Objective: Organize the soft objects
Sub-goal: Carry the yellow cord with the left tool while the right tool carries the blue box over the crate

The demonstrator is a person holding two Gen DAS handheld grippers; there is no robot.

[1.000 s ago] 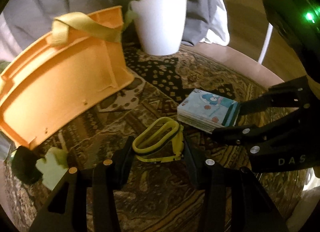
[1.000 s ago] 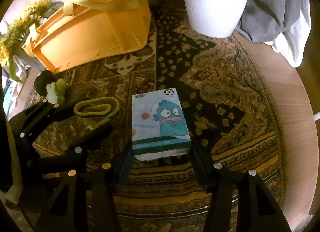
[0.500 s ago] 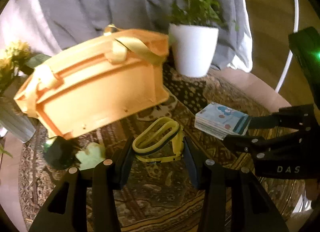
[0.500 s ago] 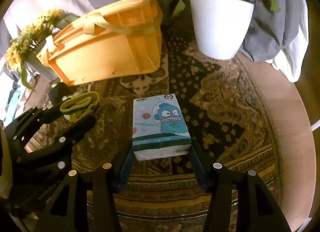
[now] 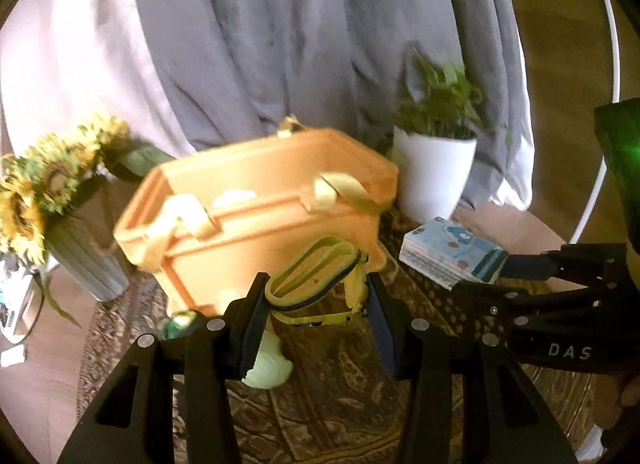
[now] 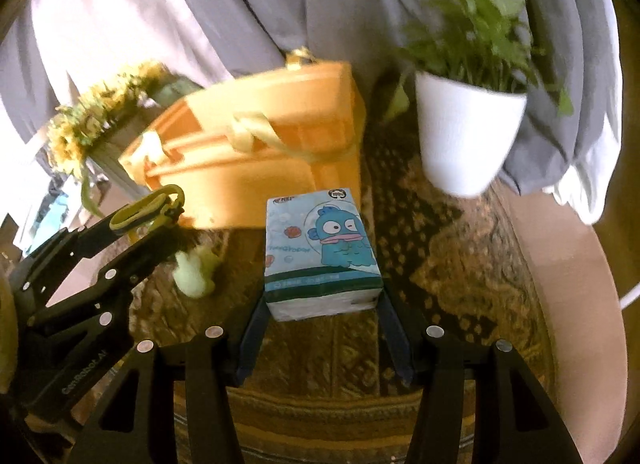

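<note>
Left tool (image 5: 316,300) clamped on yellow looped elastic strap (image 5: 316,276), lifted above patterned cloth-covered desk (image 6: 440,264). Right tool (image 6: 322,328) clamped on blue cartoon tissue pack (image 6: 320,248), also lifted. Orange plastic basket (image 6: 256,152) at desk's far edge. Judged: both picked, neither yet in basket; pale green soft toy (image 6: 194,270) remains on desk.

I see an orange basket (image 6: 256,168) with pale yellow straps. In front of it, my tissue pack (image 6: 322,252) is light blue with a teal cartoon fish and a dark green band. To its left, the strap loop (image 5: 316,276) is yellow with a dark stripe. Below all, the rug (image 6: 440,256) is brown and gold, with a paisley pattern. Right of the basket, the pot (image 6: 466,136) is white.
</note>
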